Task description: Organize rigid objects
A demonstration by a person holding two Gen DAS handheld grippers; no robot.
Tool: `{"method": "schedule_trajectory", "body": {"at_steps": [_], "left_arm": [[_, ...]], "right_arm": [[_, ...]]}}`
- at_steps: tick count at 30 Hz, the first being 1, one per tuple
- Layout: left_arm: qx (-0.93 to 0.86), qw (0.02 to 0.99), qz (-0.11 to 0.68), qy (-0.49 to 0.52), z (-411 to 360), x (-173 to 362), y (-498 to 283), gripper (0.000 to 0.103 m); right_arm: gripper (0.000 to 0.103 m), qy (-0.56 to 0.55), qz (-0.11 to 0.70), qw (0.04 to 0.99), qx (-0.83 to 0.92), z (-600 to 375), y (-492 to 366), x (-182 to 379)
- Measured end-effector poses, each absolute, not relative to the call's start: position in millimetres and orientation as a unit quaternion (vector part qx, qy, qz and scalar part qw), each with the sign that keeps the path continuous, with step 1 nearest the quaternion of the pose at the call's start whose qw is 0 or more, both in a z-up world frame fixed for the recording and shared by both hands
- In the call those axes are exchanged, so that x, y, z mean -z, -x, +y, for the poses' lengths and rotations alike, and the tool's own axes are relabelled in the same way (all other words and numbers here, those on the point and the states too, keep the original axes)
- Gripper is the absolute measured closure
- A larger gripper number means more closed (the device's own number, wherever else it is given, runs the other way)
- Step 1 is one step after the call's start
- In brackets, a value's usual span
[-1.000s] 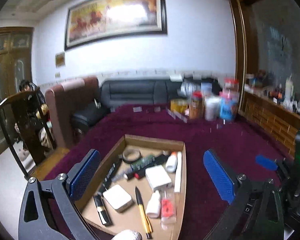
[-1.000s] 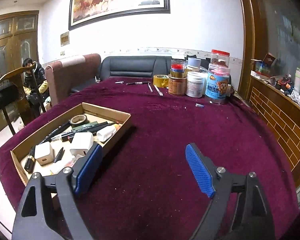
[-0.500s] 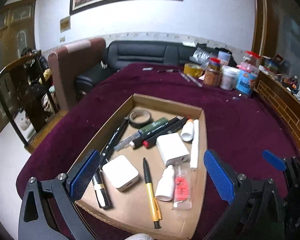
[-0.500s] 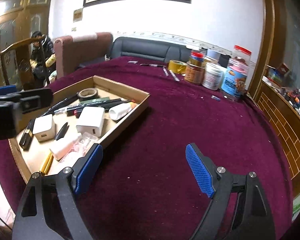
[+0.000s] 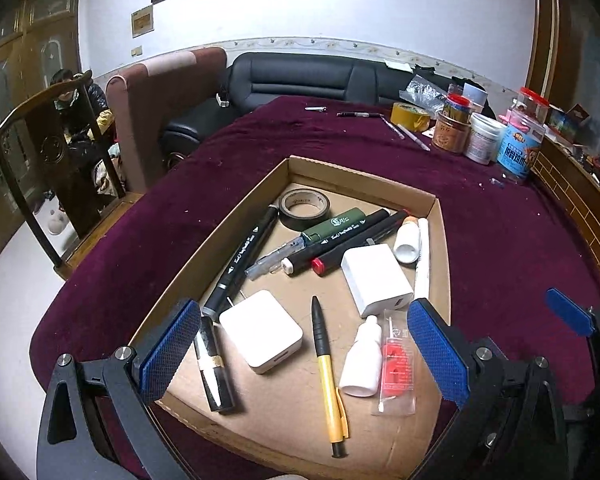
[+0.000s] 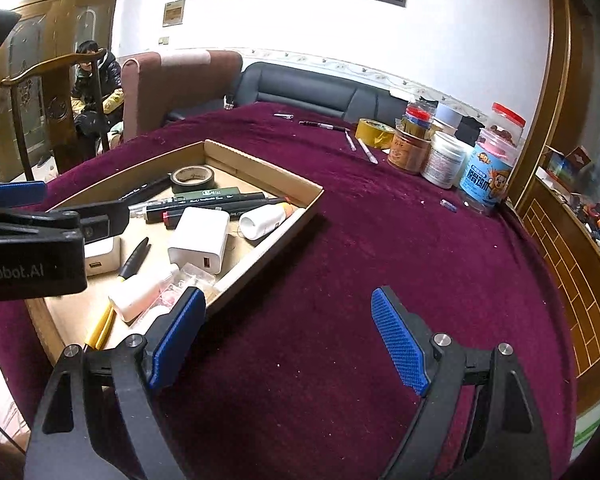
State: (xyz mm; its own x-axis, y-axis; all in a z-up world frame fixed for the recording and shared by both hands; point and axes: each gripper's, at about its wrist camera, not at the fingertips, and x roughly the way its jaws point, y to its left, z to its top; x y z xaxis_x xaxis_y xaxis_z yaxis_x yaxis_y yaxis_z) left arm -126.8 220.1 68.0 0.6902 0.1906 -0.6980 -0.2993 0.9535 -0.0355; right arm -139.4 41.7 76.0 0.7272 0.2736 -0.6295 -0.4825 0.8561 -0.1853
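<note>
Left wrist view is showing the left gripper [image 5: 304,350] hanging wide open over the near end of a cardboard tray [image 5: 440,216], holding nothing. Lying between its blue pads on the tray floor are a white charger [image 5: 260,332], a yellow pen [image 5: 328,372], a white dropper bottle [image 5: 362,360] and a small clear packet with red inside [image 5: 394,368]. Further in, a second white charger [image 5: 376,278] is sitting near the tray's right wall, with black markers [image 5: 340,240] beyond it and a roll of black tape [image 5: 304,209] at the far corner. Jars [image 5: 484,140] are standing at the table's far right edge beside a roll of yellow tape [image 5: 410,117]. Right wrist view is showing the right gripper [image 6: 288,340] also wide open and empty, hovering over the bare maroon tablecloth [image 6: 380,240] just beside the tray's right wall.
</note>
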Motion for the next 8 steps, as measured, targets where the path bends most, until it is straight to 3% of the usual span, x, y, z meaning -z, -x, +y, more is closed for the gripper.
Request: {"method": "schedule_trajectory", "body": {"at_steps": [8], "left_arm": [[-0.143, 0.913, 0.378, 0.06, 213.5, -67.5, 123.8, 0.001]], "right_arm": [[0.017, 0.163, 0.312, 0.913, -0.204, 32.4, 135.6, -74.7]]}}
